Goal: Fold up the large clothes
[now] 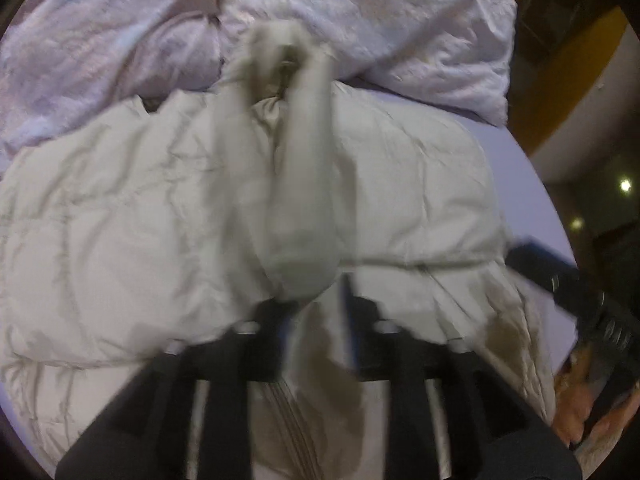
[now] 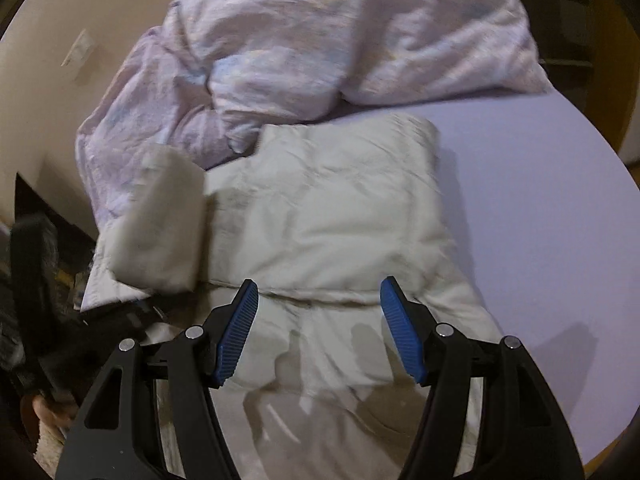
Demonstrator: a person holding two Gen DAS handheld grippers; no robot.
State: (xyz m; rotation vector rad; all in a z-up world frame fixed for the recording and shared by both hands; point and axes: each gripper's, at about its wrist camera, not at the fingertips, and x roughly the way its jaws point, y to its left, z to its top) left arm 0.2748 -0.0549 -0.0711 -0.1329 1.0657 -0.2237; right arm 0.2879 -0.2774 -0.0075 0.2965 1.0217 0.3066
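Best done by carrying the sleeve across the padded body of the jacket and laying it flat along the middle, lowering before letting go so the puffy fabric does not spring back; worth keeping the pull gentle, since the filling looks bulky and slippery. Left gripper seemingly clamped on the sleeve end, fabric bunched between the two fingers and rising away ahead of them, though blur leaves the exact pinch uncertain. Right gripper spread wide and holding nothing, blue pads hovering above the lower part of the jacket, cloth directly between and beyond the jaws, apparently not touched. From the right wrist view, lifted sleeve off to the left of the jaws, well apart. Jacket spread on a lilac bed sheet, with a crumpled duvet lying farther ahead of both jaws, touching the jacket's far edge.
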